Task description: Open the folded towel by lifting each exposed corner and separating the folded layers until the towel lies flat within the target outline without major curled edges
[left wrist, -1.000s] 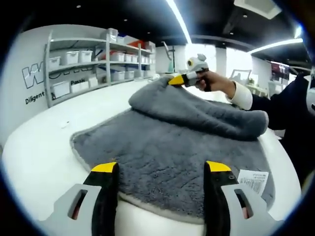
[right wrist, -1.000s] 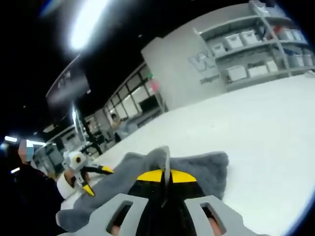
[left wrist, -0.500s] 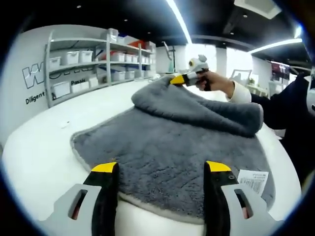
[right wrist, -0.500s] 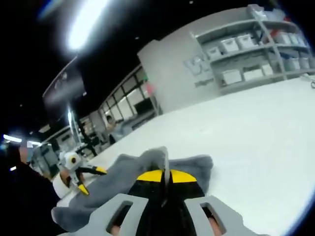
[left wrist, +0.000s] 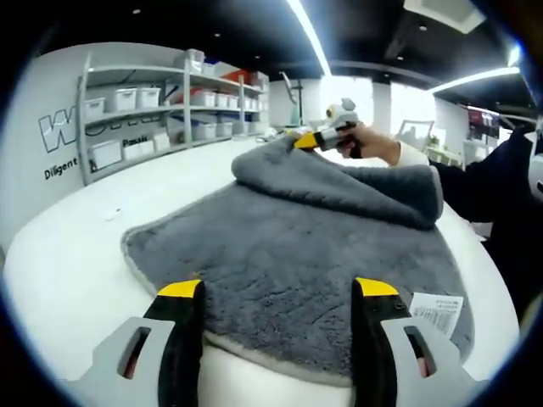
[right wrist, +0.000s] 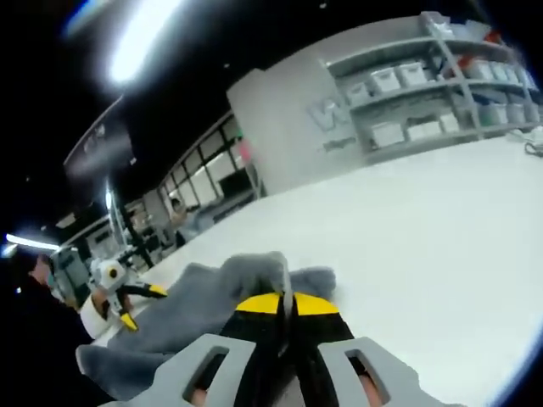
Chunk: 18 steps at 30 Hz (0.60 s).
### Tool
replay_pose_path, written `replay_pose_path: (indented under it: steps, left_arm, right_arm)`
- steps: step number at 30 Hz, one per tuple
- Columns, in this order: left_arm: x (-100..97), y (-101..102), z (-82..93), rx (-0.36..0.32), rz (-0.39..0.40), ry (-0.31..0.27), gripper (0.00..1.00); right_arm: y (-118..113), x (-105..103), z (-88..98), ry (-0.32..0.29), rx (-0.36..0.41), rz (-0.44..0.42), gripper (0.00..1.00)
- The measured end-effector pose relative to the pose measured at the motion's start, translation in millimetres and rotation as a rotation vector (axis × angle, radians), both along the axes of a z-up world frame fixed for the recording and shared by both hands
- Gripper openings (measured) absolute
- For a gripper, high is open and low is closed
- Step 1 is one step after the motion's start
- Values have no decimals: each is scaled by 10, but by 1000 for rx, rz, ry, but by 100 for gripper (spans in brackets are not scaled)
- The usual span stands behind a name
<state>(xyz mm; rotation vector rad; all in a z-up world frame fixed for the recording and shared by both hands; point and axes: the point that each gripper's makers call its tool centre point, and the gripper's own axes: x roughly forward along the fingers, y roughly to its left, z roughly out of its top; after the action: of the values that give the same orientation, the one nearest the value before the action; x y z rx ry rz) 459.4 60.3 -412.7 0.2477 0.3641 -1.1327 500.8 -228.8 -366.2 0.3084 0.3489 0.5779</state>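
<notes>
A grey fleece towel [left wrist: 288, 246] lies on the white table [left wrist: 76, 254], its far part folded over in a thick roll. My left gripper [left wrist: 278, 292] stands open over the towel's near edge, one jaw on each side and nothing between them. Beyond the roll, a hand holds my right gripper [left wrist: 316, 138], shut on the towel's far corner, which it holds off the table. In the right gripper view that gripper [right wrist: 284, 303] pinches the grey towel corner [right wrist: 271, 271], and the towel [right wrist: 195, 297] trails toward the left gripper [right wrist: 138, 305]. A white label [left wrist: 437, 312] is at the towel's near right corner.
Shelves with white bins [left wrist: 136, 102] line the wall beyond the table's left side, and the same shelves [right wrist: 424, 85] appear in the right gripper view. A person's dark sleeve [left wrist: 496, 186] is at the right. Bare table [right wrist: 441, 220] stretches past the held corner.
My right gripper has carried the held corner farther across the table, and the folded roll has moved away with it and unrolled a little. The left gripper has stayed still.
</notes>
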Motion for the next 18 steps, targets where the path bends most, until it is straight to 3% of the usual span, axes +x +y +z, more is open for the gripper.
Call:
replay_pose_path:
  steps: [8, 13, 18]
  left_arm:
    - [-9, -8, 3, 2, 3, 0, 69]
    - [-18, -14, 2, 3, 4, 0, 69]
    - [-30, -20, -2, 4, 4, 0, 69]
  right_arm:
    - [-220, 65, 7, -15, -2, -29, 0]
    - [-511, 290, -16, -9, -12, -64, 0]
    - [-659, 394, -6, -31, -53, -66, 0]
